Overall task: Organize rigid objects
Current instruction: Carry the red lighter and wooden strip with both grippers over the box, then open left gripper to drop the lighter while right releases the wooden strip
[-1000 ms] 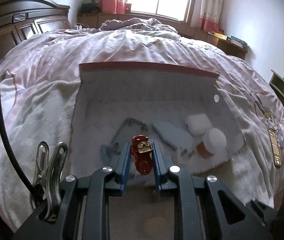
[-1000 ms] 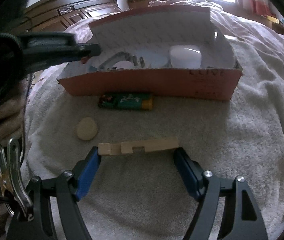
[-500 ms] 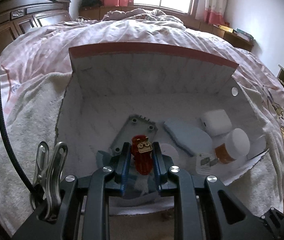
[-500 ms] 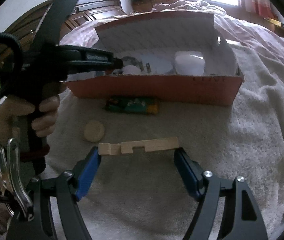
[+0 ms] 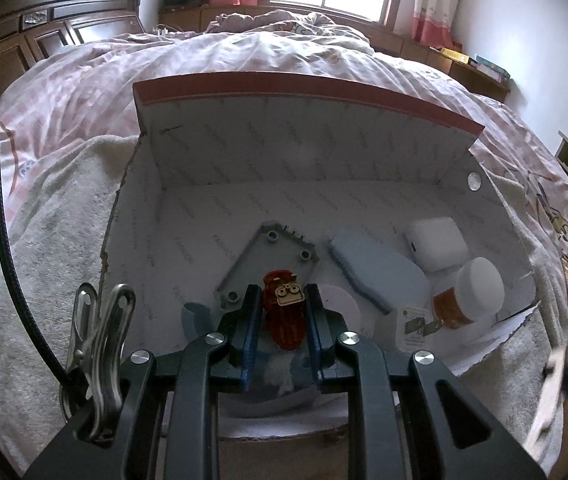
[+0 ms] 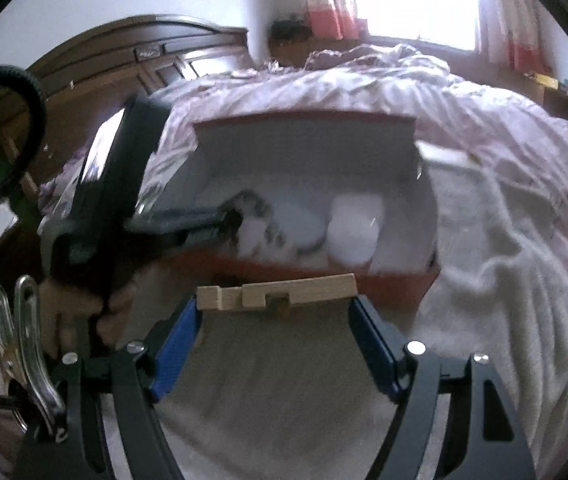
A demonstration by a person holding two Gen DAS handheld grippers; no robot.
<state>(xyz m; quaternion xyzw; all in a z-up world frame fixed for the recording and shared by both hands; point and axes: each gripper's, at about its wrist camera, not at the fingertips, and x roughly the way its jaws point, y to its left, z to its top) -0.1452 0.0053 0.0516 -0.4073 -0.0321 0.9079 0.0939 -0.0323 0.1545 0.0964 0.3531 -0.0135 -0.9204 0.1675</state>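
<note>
1. Left wrist view: the left gripper (image 5: 280,322) had its fingers closed most of the way on a small red toy figure (image 5: 284,314), held lengthwise between them, over the open cardboard box (image 5: 308,92). Inside the box, beyond the toy, lay a grey plate (image 5: 271,258); further right were a blue pad (image 5: 380,272), a white case (image 5: 438,244) and an orange bottle (image 5: 468,298). The toy looked ready to drop straight down.
2. Right wrist view, blurred: the right gripper (image 6: 275,312) held a notched wooden block (image 6: 275,294) by its two ends, long axis crosswise, fingers spread wide. The block was just short of the box's near wall, so the left gripper was nearer.
3. The box sat on a pale towel (image 6: 504,280) over a pink-quilted bed (image 5: 243,56) in a bedroom with a window.
</note>
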